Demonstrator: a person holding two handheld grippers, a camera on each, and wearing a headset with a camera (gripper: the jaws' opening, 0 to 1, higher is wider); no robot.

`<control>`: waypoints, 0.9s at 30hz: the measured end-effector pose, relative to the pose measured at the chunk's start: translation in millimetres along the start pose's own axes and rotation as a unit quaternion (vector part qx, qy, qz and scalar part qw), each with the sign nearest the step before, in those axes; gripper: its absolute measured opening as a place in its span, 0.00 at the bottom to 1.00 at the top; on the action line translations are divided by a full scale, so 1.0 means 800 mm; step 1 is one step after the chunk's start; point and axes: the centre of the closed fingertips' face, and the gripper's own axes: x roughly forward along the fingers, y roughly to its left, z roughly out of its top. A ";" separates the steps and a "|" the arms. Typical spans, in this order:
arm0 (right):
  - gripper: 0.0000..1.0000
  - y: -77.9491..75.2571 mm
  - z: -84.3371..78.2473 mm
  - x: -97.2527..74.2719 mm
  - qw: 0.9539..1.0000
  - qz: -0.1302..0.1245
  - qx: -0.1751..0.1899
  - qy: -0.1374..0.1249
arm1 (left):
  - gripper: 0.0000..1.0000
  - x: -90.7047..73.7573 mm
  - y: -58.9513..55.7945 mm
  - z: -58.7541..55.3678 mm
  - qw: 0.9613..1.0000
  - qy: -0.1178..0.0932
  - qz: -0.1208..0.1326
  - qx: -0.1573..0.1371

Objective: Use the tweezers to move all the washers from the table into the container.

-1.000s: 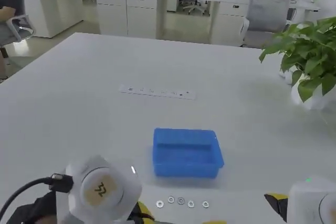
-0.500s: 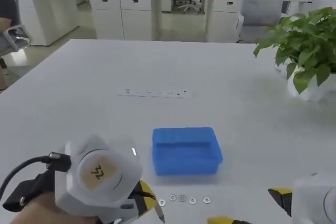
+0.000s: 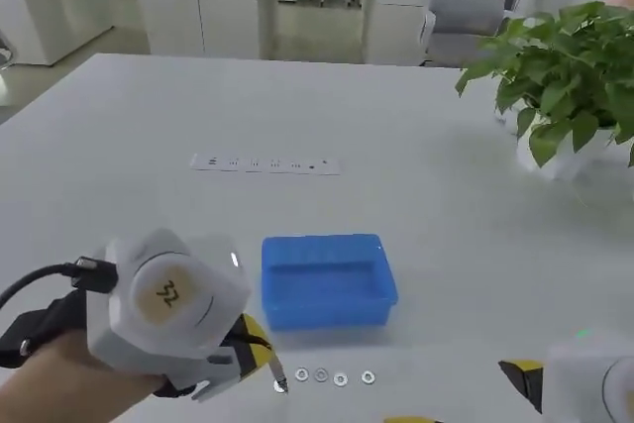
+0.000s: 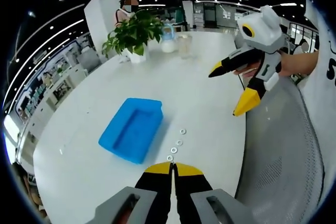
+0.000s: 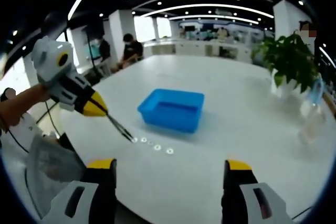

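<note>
Nearer the container [image 3: 327, 315] now, the left tool [image 4: 173, 170], clamped on the tweezers [image 5: 119, 127], reaches the washers [image 3: 321, 375], right tool [image 5: 169, 164] spread; light, slippery rings, likely best pinched across the rim.

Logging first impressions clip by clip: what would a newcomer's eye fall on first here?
The blue rectangular plastic container stands out on the white table, a short row of small metal washers just in front of it. The left gripper, shut on thin metal tweezers, points their tips at the row's left end. A leafy green potted plant sits far right.
</note>
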 end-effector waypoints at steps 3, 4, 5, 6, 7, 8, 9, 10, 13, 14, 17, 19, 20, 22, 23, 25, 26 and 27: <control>0.82 0.007 0.001 0.006 1.000 0.005 -0.008 0.006 | 0.00 0.004 -0.001 -0.003 1.000 -0.002 -0.008 -0.005; 0.82 0.009 0.002 0.007 1.000 0.008 -0.010 0.007 | 0.00 0.005 -0.001 -0.004 1.000 -0.001 -0.011 -0.008; 0.82 0.012 0.002 0.010 1.000 0.012 -0.013 0.009 | 0.00 0.005 -0.002 -0.005 1.000 0.000 -0.012 -0.009; 0.82 0.015 0.002 0.012 1.000 0.015 -0.015 0.011 | 0.00 0.006 0.000 -0.003 1.000 -0.005 -0.010 -0.010; 0.82 0.019 0.002 0.016 1.000 0.019 -0.019 0.013 | 0.00 0.006 0.001 -0.004 1.000 -0.006 -0.008 -0.010; 0.82 0.021 0.003 0.018 0.999 0.023 -0.021 0.015 | 0.00 0.006 0.002 -0.004 1.000 -0.005 -0.007 -0.009; 0.82 0.025 0.004 0.020 0.999 0.027 -0.026 0.017 | 0.00 0.005 0.003 -0.005 1.000 -0.002 -0.005 -0.008; 0.82 0.027 0.005 0.022 0.999 0.030 -0.030 0.017 | 0.00 0.005 0.004 -0.006 1.000 0.001 -0.005 -0.007; 0.82 0.037 0.008 0.031 0.998 0.046 -0.041 0.021 | 0.00 0.003 0.005 -0.008 1.000 0.003 -0.005 -0.007; 0.82 0.043 0.009 0.036 0.997 0.057 -0.048 0.025 | 0.00 0.003 0.005 -0.009 1.000 0.003 -0.004 -0.007; 0.80 0.059 0.016 0.048 0.994 0.082 -0.068 0.025 | 0.00 0.000 0.005 -0.012 1.000 0.007 -0.003 -0.006; 0.80 0.069 0.020 0.057 0.992 0.097 -0.079 0.028 | 0.00 -0.001 0.005 -0.014 1.000 0.008 -0.003 -0.006; 0.80 0.077 0.024 0.062 0.990 0.108 -0.089 0.030 | 0.00 -0.002 0.005 -0.015 1.000 0.010 -0.002 -0.006; 0.80 0.086 0.031 0.068 0.988 0.117 -0.100 0.027 | 0.00 -0.003 0.005 -0.016 1.000 0.012 -0.003 -0.005; 0.80 0.094 0.034 0.071 0.986 0.126 -0.107 0.026 | 0.00 -0.003 0.005 -0.016 1.000 0.012 -0.006 -0.007; 0.80 0.107 0.037 0.077 0.982 0.142 -0.118 0.029 | 0.00 -0.003 0.005 -0.017 1.000 0.013 -0.009 -0.007; 0.80 0.115 0.037 0.080 0.979 0.154 -0.127 0.032 | 0.00 -0.004 0.004 -0.017 1.000 0.015 -0.012 -0.007; 0.79 0.123 0.036 0.082 0.975 0.171 -0.137 0.036 | 0.00 -0.004 0.004 -0.017 1.000 0.017 -0.014 -0.005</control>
